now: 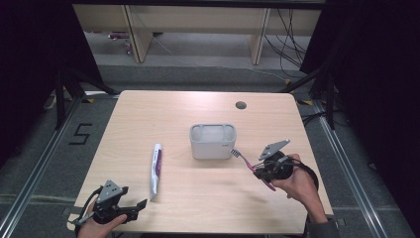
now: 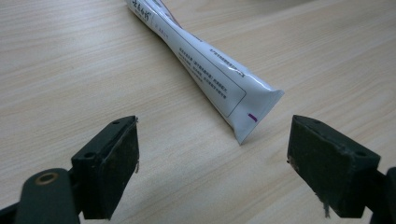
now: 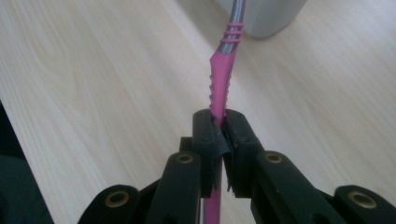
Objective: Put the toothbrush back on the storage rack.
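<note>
High view: a pink toothbrush (image 1: 250, 165) is being clamped by the right gripper (image 1: 261, 167) beside the grey holder (image 1: 213, 141); the left gripper (image 1: 140, 207) is being held apart near the toothpaste tube (image 1: 156, 170).

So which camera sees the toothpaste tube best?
The left gripper view: the toothpaste tube lies close up, its print and crimped end sharp, just beyond the open jaws. The high view shows it small on the table, left of the grey holder.
</note>
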Demonstrator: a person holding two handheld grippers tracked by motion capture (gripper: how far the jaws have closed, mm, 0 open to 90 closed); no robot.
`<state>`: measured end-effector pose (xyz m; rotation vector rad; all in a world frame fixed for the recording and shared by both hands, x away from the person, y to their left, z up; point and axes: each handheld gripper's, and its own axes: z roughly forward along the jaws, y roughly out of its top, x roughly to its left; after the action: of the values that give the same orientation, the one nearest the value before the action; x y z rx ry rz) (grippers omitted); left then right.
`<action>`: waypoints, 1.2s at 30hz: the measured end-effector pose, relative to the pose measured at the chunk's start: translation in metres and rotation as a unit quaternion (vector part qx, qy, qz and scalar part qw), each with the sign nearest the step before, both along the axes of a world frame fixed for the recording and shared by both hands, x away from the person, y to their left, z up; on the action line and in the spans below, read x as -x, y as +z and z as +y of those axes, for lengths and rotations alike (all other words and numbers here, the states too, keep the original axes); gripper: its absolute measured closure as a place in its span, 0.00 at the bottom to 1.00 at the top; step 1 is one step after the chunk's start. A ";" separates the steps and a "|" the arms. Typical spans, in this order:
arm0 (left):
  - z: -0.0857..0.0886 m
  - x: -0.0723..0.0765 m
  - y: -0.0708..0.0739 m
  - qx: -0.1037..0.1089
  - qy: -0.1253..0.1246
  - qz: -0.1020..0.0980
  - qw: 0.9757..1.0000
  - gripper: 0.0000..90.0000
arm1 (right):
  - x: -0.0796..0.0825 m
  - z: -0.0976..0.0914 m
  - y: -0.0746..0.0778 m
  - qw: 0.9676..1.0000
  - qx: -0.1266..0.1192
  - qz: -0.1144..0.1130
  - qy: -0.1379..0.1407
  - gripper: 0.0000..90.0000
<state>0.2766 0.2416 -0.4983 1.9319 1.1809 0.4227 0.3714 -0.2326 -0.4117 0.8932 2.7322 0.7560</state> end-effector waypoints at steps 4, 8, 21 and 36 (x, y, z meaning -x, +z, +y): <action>0.000 0.000 0.000 0.001 0.002 0.001 1.000 0.18 | -0.006 -0.005 0.006 0.998 -0.053 -0.029 0.005 0.93; 0.000 0.000 0.000 -0.006 0.003 0.003 1.000 0.18 | -0.009 -0.007 0.007 0.996 -0.071 -0.045 -0.008 0.93; 0.000 -0.001 -0.001 0.002 0.005 -0.003 1.000 0.18 | -0.029 -0.004 0.019 0.982 -0.164 -0.089 -0.040 0.93; 0.000 0.000 0.000 -0.004 0.001 0.003 1.000 0.18 | -0.057 0.025 0.040 0.946 -0.283 -0.144 -0.067 0.93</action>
<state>0.2770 0.2419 -0.4987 1.9406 1.1873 0.4231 0.4280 -0.2073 -0.3719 0.9568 2.1967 1.5461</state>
